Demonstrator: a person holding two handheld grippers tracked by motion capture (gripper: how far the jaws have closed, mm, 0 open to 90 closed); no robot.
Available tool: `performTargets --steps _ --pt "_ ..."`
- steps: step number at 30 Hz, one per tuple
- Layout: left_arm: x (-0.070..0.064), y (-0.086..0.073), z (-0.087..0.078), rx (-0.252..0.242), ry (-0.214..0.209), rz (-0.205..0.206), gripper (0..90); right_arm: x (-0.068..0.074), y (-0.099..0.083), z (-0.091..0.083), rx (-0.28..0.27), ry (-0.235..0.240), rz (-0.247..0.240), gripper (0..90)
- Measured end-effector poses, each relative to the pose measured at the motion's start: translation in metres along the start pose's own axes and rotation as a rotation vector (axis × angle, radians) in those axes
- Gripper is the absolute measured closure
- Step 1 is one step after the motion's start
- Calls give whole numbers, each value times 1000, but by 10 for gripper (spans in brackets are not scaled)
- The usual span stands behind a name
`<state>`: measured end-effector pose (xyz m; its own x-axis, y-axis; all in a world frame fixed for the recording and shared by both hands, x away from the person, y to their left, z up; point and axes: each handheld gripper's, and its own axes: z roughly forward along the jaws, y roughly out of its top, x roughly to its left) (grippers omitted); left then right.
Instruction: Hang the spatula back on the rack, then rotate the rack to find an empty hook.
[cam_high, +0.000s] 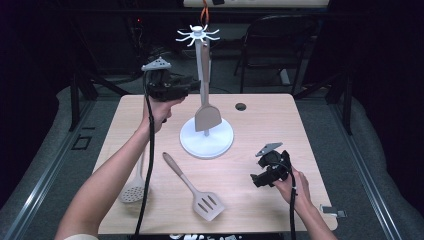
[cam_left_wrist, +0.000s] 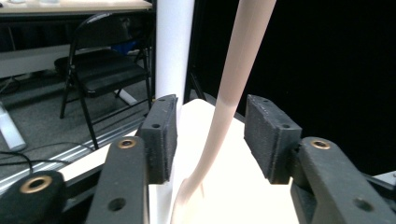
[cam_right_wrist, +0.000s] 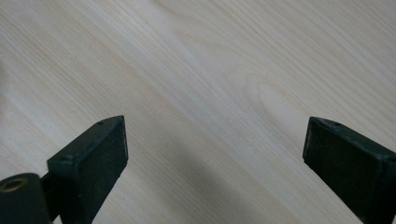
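Observation:
A white utensil stand (cam_high: 206, 141) with a ring of hooks on top stands at the table's middle. A beige solid spatula (cam_high: 207, 116) hangs from it, blade down by the base. My left gripper (cam_high: 192, 86) is raised beside the pole and open. In the left gripper view its jaws (cam_left_wrist: 210, 135) flank the spatula handle (cam_left_wrist: 233, 84) with a gap on each side, and the white pole (cam_left_wrist: 173, 46) rises behind. A slotted spatula (cam_high: 197, 192) and a skimmer spoon (cam_high: 134, 190) lie at the front left. My right gripper (cam_high: 260, 179) hovers open over bare wood (cam_right_wrist: 210, 70).
A round cable hole (cam_high: 241, 106) sits in the table behind the stand. A small metal clip (cam_high: 334, 211) lies at the front right corner. A black folding chair (cam_high: 272, 40) stands beyond the far edge. Black cables trail from both grippers.

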<state>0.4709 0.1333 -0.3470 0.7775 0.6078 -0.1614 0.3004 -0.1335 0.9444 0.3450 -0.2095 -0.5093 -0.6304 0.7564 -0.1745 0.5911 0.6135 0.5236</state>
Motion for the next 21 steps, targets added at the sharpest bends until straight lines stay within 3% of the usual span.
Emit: performTargets --steps 7,11,13,21 --pt "1 4 -13 -32 48 39 675 0 1 0 7 -3 -10 64" --pt "0 8 -18 -28 93 53 790 1 2 0 5 -2 -10 67" --pt "1 10 -21 -36 94 57 838 1 3 1 8 -3 -16 67" --pt "-3 25 -29 -58 111 96 879 2 4 2 12 -1 -19 68"
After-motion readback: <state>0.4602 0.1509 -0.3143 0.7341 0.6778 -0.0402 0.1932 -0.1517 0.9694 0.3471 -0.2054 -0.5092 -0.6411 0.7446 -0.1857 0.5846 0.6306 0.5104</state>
